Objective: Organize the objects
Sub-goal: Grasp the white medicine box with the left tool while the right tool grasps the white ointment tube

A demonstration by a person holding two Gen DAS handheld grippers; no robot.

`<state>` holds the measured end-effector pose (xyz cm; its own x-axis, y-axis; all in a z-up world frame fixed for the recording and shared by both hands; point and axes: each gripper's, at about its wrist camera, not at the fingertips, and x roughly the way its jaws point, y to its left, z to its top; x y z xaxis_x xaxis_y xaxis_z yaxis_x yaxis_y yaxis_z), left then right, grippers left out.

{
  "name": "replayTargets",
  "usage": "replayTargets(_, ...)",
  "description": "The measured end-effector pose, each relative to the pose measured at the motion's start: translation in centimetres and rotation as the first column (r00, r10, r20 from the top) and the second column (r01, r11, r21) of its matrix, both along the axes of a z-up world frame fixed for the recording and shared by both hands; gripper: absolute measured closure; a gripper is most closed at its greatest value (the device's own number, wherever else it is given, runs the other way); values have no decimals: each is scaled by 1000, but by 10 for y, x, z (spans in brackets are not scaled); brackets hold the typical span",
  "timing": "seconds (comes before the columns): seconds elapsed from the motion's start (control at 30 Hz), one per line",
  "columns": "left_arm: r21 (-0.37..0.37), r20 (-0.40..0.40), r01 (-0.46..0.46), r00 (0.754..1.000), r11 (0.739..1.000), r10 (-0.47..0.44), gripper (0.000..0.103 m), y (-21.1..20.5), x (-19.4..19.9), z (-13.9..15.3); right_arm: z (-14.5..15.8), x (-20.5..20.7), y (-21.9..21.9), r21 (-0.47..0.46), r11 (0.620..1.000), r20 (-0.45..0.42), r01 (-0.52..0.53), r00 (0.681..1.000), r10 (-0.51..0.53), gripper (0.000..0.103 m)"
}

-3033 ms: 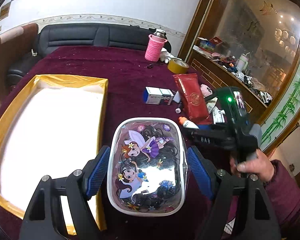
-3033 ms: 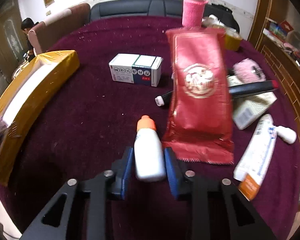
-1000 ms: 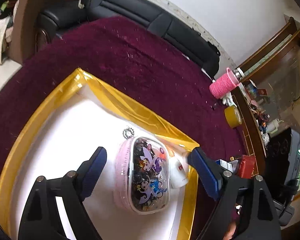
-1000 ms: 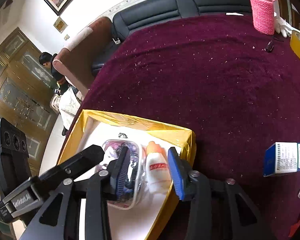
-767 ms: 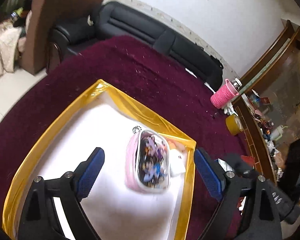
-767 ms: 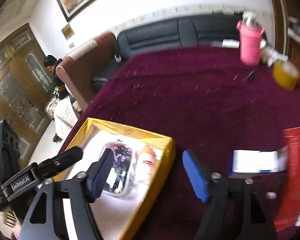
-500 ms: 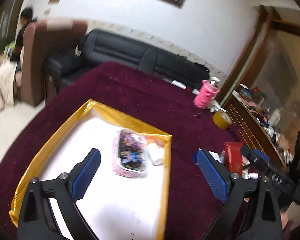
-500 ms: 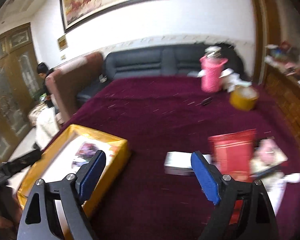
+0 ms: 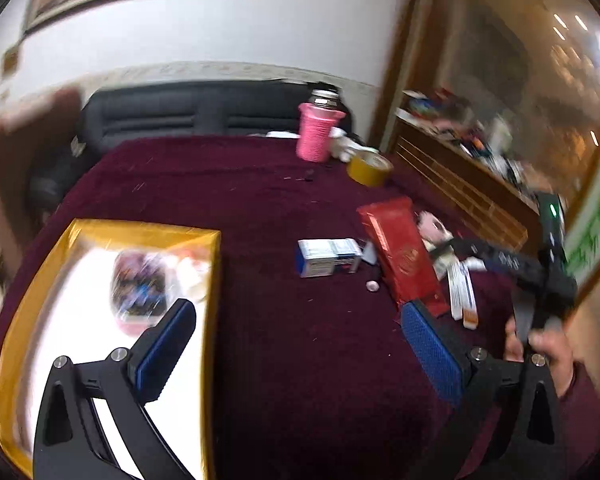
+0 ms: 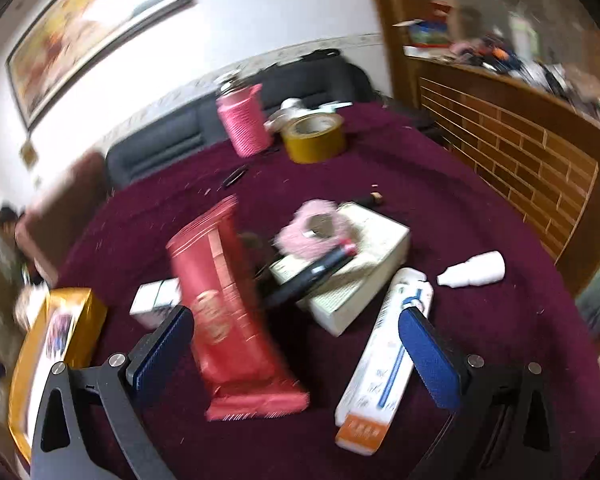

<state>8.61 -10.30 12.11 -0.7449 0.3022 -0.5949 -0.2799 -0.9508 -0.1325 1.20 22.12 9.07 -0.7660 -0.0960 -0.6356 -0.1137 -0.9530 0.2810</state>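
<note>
Left gripper [image 9: 296, 344] jaws opening, empty, right gripper [image 10: 296, 344] likewise, its view alone shows white nozzle bottle [image 10: 474, 269]

Your gold box [image 9: 148, 234] sits open at the left on the maroon cloth, white inside, and holds the cartoon pouch [image 9: 140, 280] with a small white bottle [image 9: 192, 276] just beside it at the far right corner; both are blurred. To the right, well apart from the box, lie the red foil packet [image 10: 228, 320], flat and lengthwise, the blue-and-white carton [image 9: 328, 256] beside it, a white tube [image 10: 384, 364], a cream box [image 10: 360, 276] with a black pen [image 10: 312, 272] and pink puff [image 10: 316, 232] on it, and a white cap [image 10: 474, 270].
</note>
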Motion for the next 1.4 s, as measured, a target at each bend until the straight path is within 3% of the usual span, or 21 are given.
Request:
replayTargets(0.13,-213,-18,102,994,972,-108,1,44,-22,-9,-11,-10,-1,-12,1000,-28,13,1000,-13,0)
replayTargets(0.23,-315,14,187,981,931,-192,1,73,-47,-18,-13,-7,-2,-11,1000,-69,8,998,-9,0)
replayTargets(0.37,-444,59,272,960,854,-275,1,104,-93,-41,-19,-6,2,-9,1000,-83,-2,997,1,0)
replayTargets(0.57,-479,165,380,924,791,-344,5,121,-150,-71,-26,-7,4,-34,999,-66,-22,998,20,0)
replayTargets(0.77,-454,256,457,889,765,-379,6,133,-172,-92,-32,-11,13,-77,997,-32,-8,999,5,0)
replayTargets(0.83,-452,297,480,876,752,-381,16,137,-172,-103,-35,-12,17,-90,996,-23,-3,1000,1,0)
replayTargets(0.9,-427,289,472,879,771,-378,46,134,-170,-98,-36,-13,18,-100,995,-14,-1,1000,0,0)
replayTargets(0.97,-441,267,425,903,791,-336,64,130,-166,-91,-37,-13,19,-105,994,-10,-2,1000,1,0)
replayTargets(1.0,-429,257,409,910,806,-325,68,126,-163,-87,-37,-13,19,-107,994,-10,-3,1000,1,0)
replayTargets(1.1,-363,234,356,929,861,-285,70,108,-152,-68,-36,-11,20,-102,995,-19,7,1000,-9,0)
replayTargets(1.23,-219,190,298,947,929,-258,70,86,-127,-38,-33,-7,28,-104,994,-33,44,998,-48,0)
replayTargets(1.4,-119,136,245,964,962,-229,70,69,-86,-22,-37,-3,55,-197,974,-19,112,993,-118,0)
